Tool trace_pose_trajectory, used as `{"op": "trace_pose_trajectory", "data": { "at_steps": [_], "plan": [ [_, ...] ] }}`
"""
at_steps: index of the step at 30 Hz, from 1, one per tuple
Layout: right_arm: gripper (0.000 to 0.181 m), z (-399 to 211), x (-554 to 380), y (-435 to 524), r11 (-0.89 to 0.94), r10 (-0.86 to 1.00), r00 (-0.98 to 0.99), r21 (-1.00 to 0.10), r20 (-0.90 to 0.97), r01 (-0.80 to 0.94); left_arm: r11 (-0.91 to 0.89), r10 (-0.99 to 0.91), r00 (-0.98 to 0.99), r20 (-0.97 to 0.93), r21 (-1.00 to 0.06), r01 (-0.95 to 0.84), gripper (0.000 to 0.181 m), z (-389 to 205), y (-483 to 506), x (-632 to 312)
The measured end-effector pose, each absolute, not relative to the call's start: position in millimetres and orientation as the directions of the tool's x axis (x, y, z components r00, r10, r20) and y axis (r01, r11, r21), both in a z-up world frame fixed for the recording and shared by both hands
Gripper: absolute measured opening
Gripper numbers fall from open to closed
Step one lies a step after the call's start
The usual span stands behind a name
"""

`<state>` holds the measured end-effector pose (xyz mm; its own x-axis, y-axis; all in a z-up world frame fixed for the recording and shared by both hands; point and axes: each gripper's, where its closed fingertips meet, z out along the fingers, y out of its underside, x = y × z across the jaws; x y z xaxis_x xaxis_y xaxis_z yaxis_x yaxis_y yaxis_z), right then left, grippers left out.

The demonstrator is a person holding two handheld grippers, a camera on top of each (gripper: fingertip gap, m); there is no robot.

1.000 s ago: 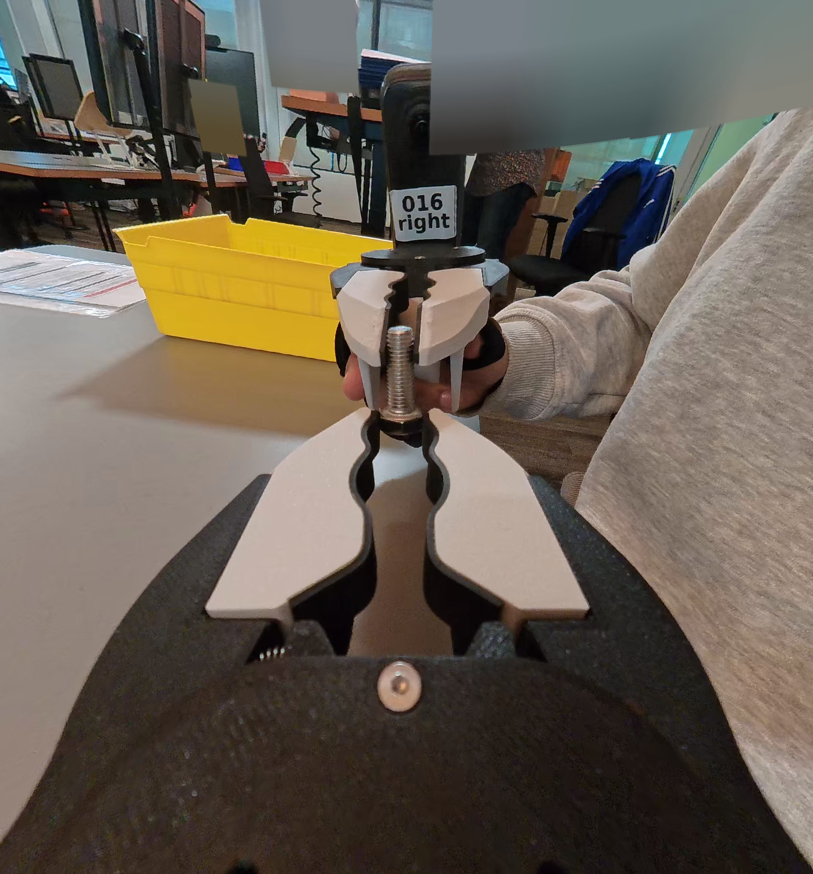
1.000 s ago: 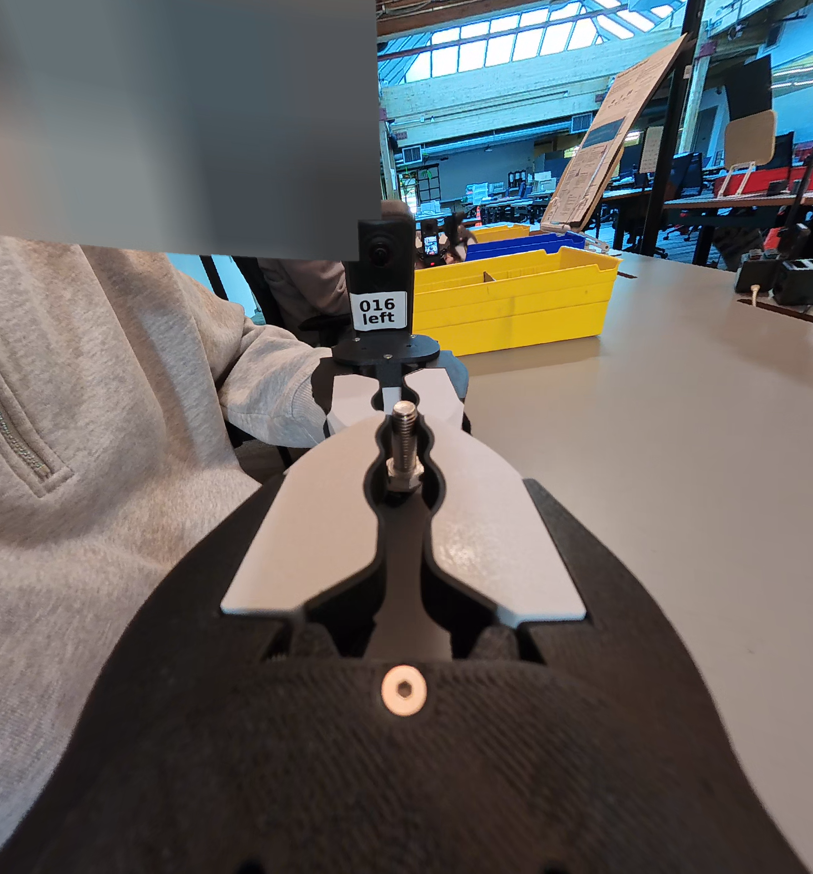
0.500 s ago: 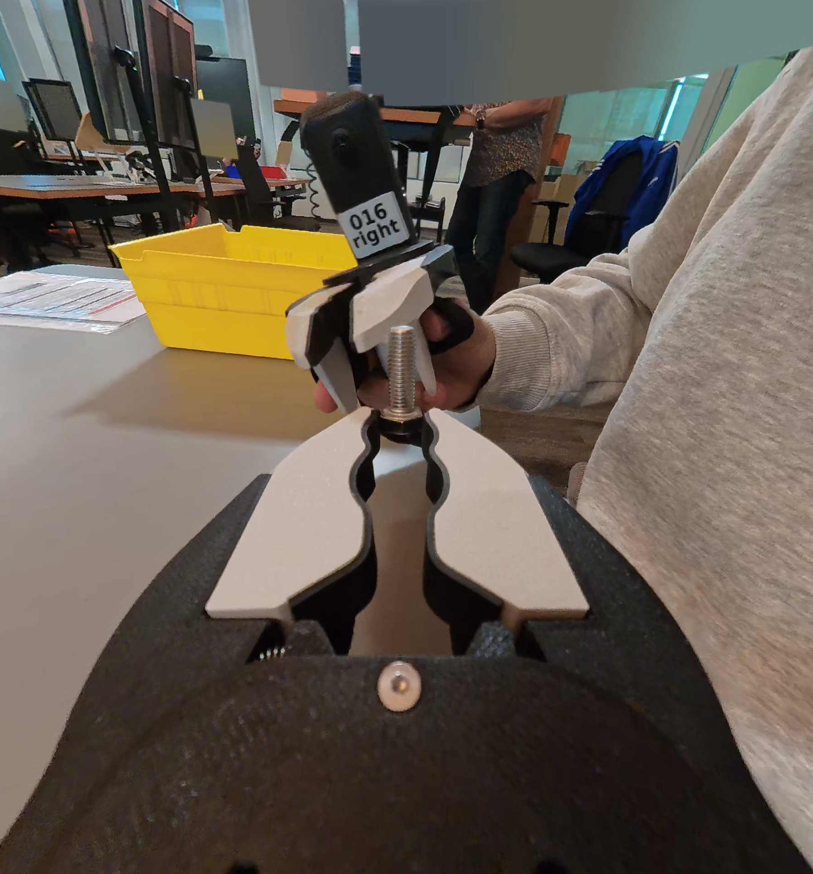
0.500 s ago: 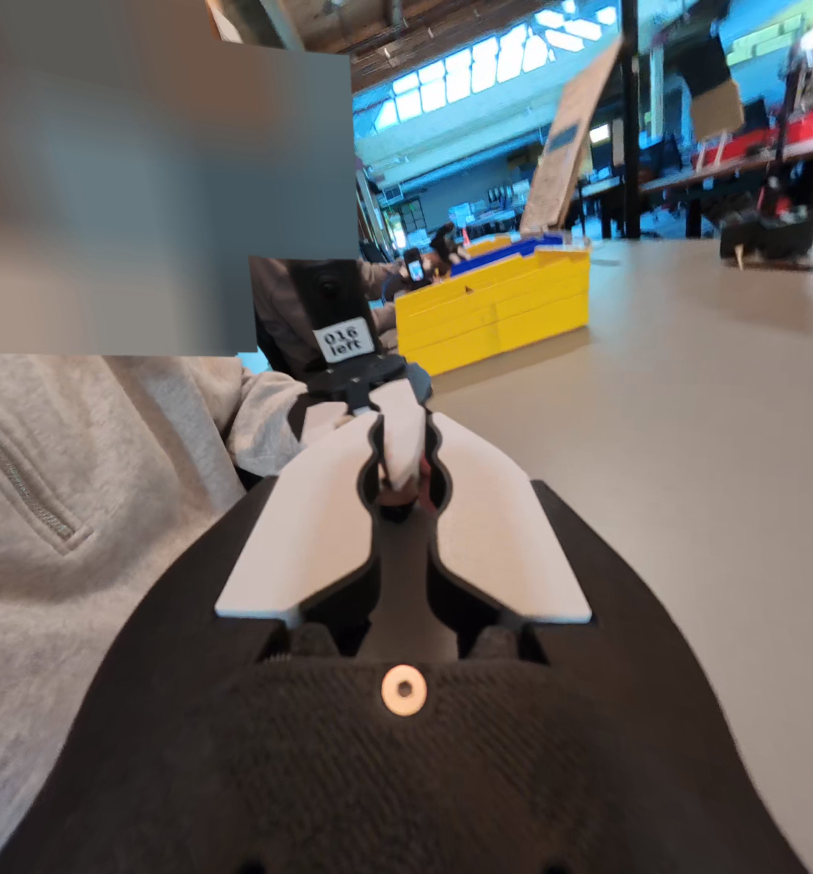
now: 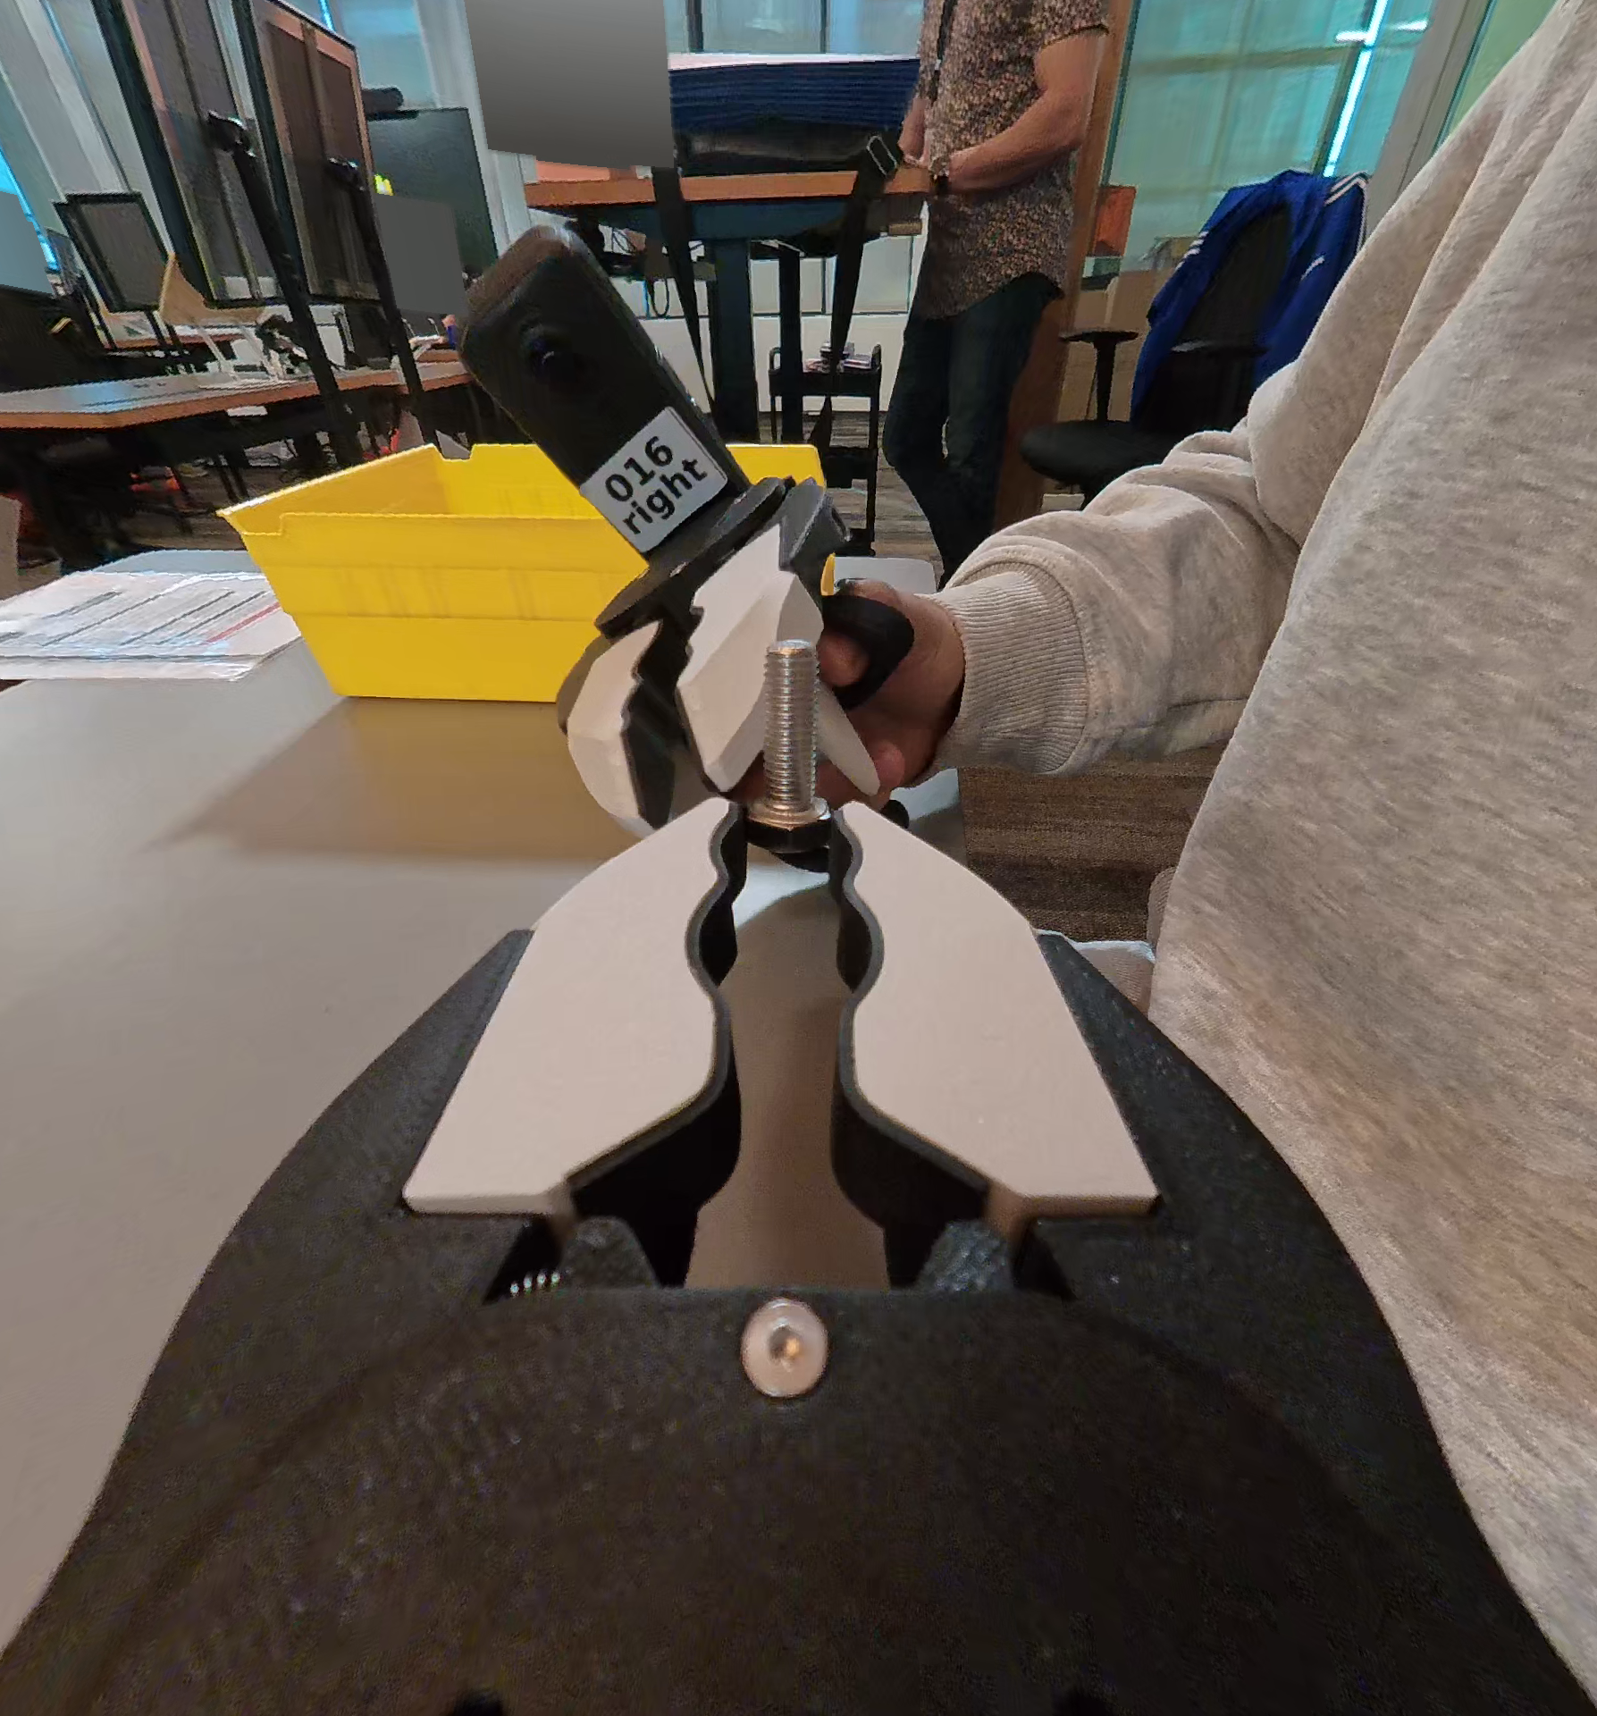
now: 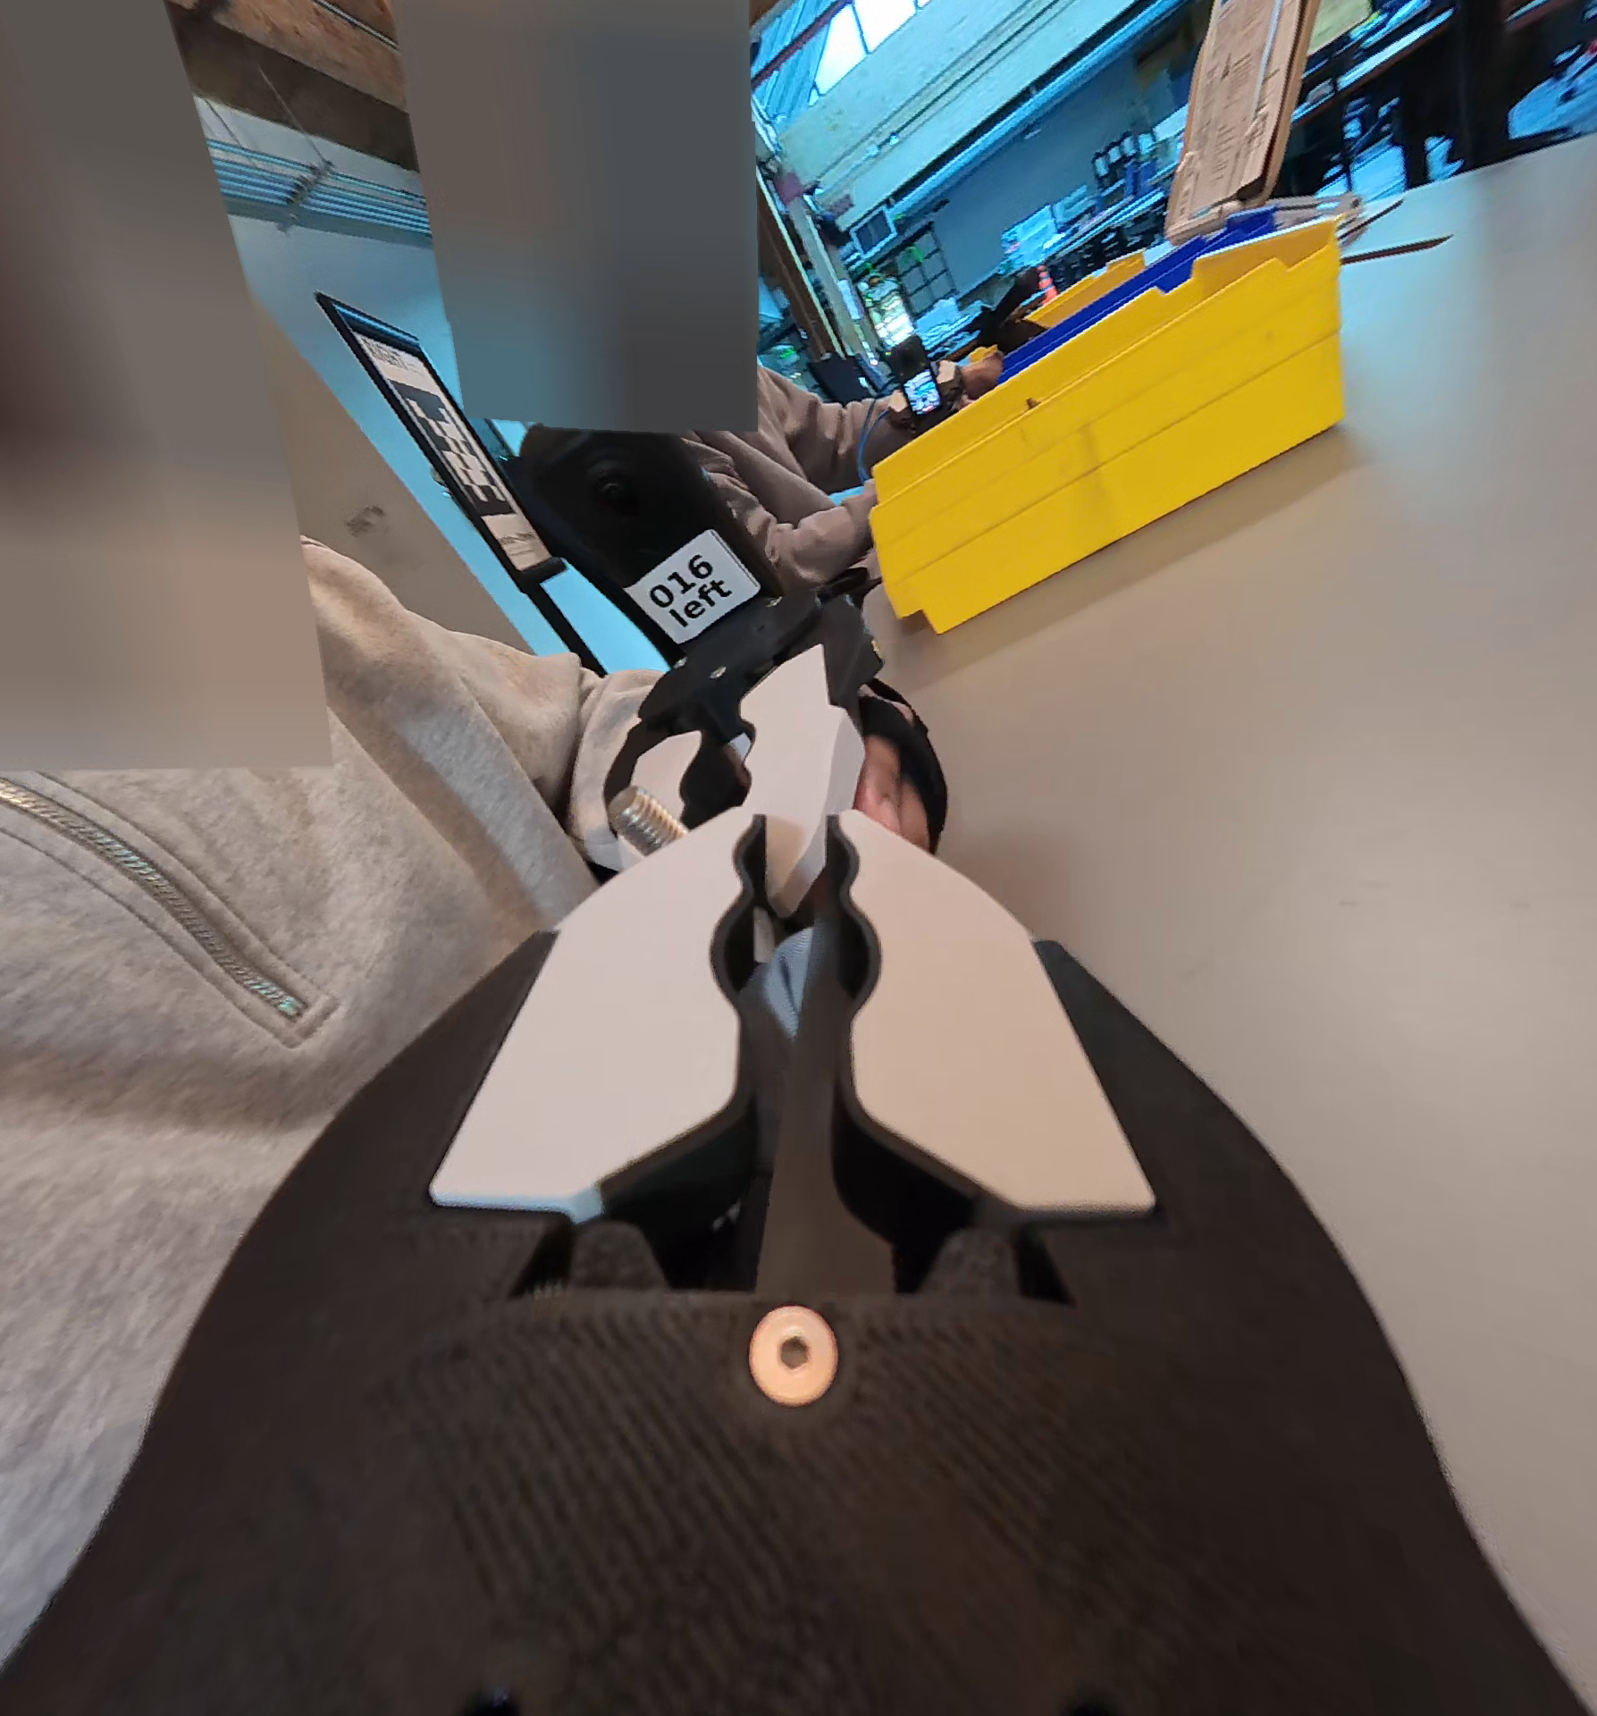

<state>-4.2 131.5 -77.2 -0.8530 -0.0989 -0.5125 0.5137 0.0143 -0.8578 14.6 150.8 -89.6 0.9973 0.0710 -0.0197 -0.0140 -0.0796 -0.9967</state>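
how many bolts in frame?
1. The bolt stands upright, its head clamped at the tips of the left tool; the right tool sits close beside its thread, not gripping it. More may lie hidden inside the yellow bin.

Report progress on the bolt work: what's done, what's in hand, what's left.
Done: the bolt stands upright, thread up, with what looks like a nut low at its base. In hand: the left gripper is shut on that base; the right gripper hangs tilted beside the thread, jaws narrowly apart, nothing between them. Left: unclear; the bolt is neither on the table nor in the yellow bin.
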Motion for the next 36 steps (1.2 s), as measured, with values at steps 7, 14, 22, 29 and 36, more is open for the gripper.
{"op": "trace_pose_trajectory", "data": {
  "at_steps": [7,14,22,29,36],
  "plan": [
    [0.012,-79.8,-2.5,131.3,0.033,-0.114,-0.840,-0.847,-0.531,0.531,-0.083,0.071,0.997,-0.022,-0.996,-0.016,0.017,-89.9,151.0,14.3],
    [0.011,-79.7,-1.4,131.3,0.035,-0.128,-0.832,-0.841,-0.540,0.540,-0.090,0.069,0.997,-0.026,-0.996,-0.020,0.017,-90.4,152.0,15.0],
    [0.010,-79.9,-1.4,131.6,0.038,-0.122,-0.829,-0.837,-0.546,0.546,-0.093,0.081,0.996,-0.037,-0.995,-0.030,0.017,-90.3,152.1,13.7],
    [0.003,-83.7,-10.4,131.6,0.032,-0.062,-0.833,-0.835,-0.550,0.549,-0.089,0.093,0.995,-0.043,-0.995,-0.035,0.017,-88.4,153.0,13.5],
    [0.006,-72.1,-19.0,139.8,-0.062,-0.073,-0.809,-0.807,-0.583,0.587,-0.067,0.119,0.993,-0.008,-0.998,0.000,0.017,-85.8,149.0,4.7]
  ]
}}
